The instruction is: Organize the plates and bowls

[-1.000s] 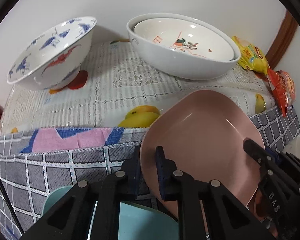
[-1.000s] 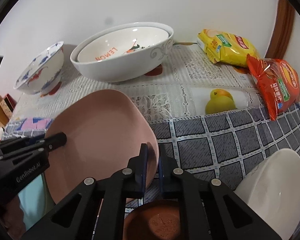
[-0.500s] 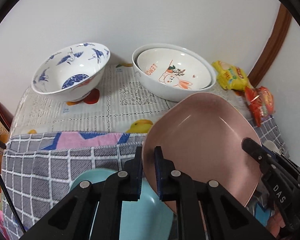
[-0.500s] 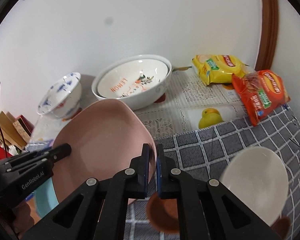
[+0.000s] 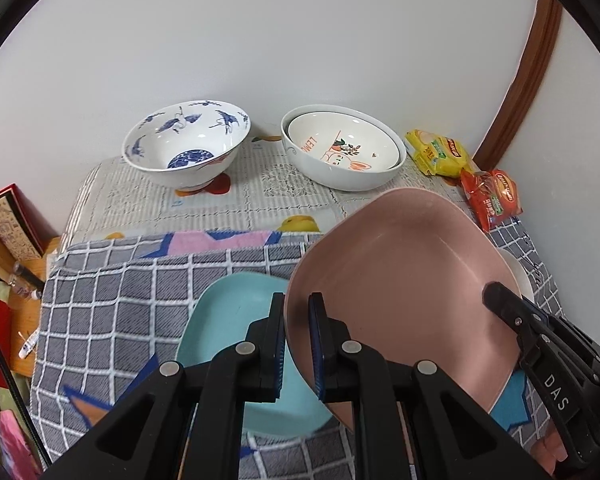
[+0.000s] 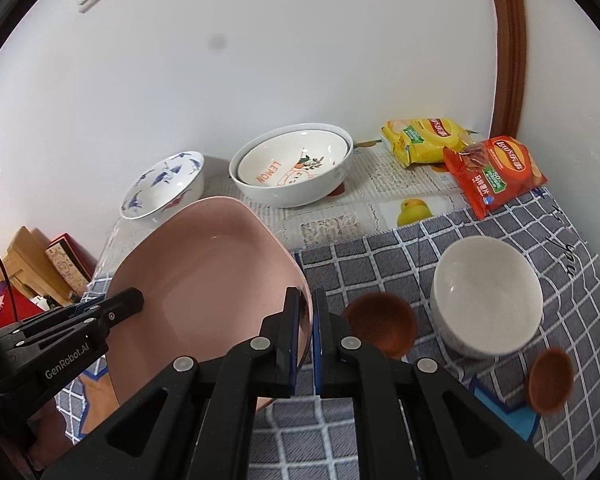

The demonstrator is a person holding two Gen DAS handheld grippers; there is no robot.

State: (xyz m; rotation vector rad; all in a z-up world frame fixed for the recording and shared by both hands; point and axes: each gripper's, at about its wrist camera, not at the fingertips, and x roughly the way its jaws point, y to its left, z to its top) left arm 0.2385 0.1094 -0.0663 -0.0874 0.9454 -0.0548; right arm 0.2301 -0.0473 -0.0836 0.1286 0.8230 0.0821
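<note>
Blue crane bowl (image 5: 186, 148) sat far left by the wall, nested white bowls (image 5: 342, 152) beside it. Teal plate (image 5: 224, 320) lay on the checked cloth (image 5: 108, 304). My left gripper (image 5: 296, 344) and right gripper (image 6: 306, 338) each clamped opposite rims of the pink plate (image 5: 404, 280), tilted above the cloth. White bowl (image 6: 486, 296) rightmost.

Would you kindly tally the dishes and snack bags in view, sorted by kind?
Plates: 2, the pink plate and the teal plate.
Large bowls: 4, crane bowl, nested pair, plain white bowl.
Small brown bowls: 2.
Snack bags: 2.
Total: 10.
</note>
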